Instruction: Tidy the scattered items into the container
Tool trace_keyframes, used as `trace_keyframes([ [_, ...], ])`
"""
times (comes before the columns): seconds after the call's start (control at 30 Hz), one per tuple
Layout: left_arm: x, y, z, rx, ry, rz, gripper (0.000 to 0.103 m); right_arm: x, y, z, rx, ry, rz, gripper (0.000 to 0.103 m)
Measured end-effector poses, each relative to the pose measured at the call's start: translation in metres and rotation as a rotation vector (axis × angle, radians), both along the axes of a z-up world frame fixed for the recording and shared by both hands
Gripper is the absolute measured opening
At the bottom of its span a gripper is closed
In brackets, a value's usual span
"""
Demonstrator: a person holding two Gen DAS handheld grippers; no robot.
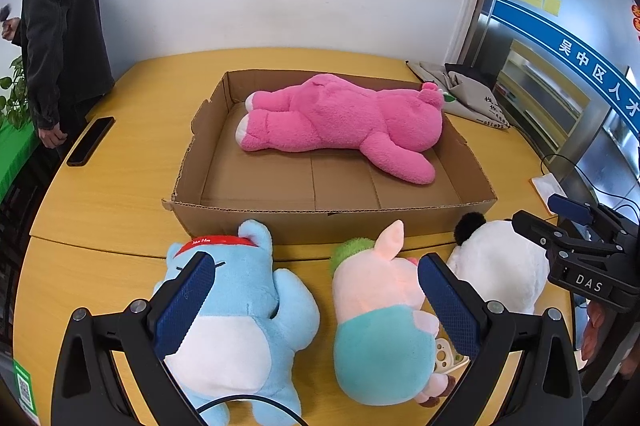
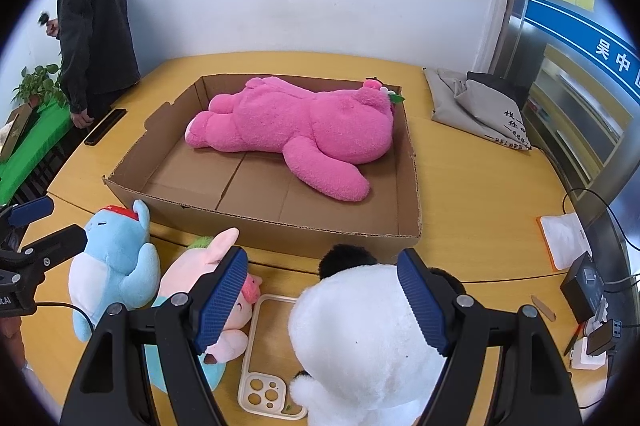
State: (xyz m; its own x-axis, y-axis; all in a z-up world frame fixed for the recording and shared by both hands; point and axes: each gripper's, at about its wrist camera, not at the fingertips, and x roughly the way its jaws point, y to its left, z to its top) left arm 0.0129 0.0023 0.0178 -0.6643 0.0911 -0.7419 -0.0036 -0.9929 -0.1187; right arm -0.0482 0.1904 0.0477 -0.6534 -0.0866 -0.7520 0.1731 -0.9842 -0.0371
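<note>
Desk (image 1: 120, 194), yellow wood, carrying all items below

Container: shallow cardboard box (image 1: 332, 222), open top, at 12 o'clock of both grippers, mid-desk. Holds one pink plush (image 1: 340, 122), lying lengthwise along the far wall, legs toward 9 o'clock

Scattered items, all outside the box along its near wall:
- blue plush (image 1: 248, 306), red headband, at 9 o'clock of the row, head just beside the box wall
- pink-and-teal plush (image 1: 380, 330), green tuft, in the middle of the row
- white plush (image 2: 360, 346), black ears, at 3 o'clock of the row
- clear phone case (image 2: 260, 378), flat on the desk between the pink-and-teal and white plush

Left gripper (image 1: 316, 306): jaws wide, nothing held, poised over the gap between blue and pink-and-teal plush

Right gripper (image 2: 320, 302): jaws wide, nothing held, above the white plush's head; contact cannot be told

Other: black phone (image 1: 90, 140) at the desk's 9 o'clock edge; grey cloth bag (image 2: 480, 106) at 2 o'clock; a person in a dark jacket (image 1: 60, 26) standing beyond the desk at 10 o'clock
</note>
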Motion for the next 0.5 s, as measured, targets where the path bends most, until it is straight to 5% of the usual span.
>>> trace_keyframes([
  [0.3, 0.014, -0.041, -0.017, 0.052, -0.029, 0.013, 0.103, 0.005, -0.021, -0.004, -0.032, -0.018, 0.055, 0.077],
  [0.5, 0.023, -0.084, -0.040, 0.085, -0.094, 0.059, 0.103, 0.028, -0.087, -0.021, -0.100, -0.094, 0.268, 0.077],
])
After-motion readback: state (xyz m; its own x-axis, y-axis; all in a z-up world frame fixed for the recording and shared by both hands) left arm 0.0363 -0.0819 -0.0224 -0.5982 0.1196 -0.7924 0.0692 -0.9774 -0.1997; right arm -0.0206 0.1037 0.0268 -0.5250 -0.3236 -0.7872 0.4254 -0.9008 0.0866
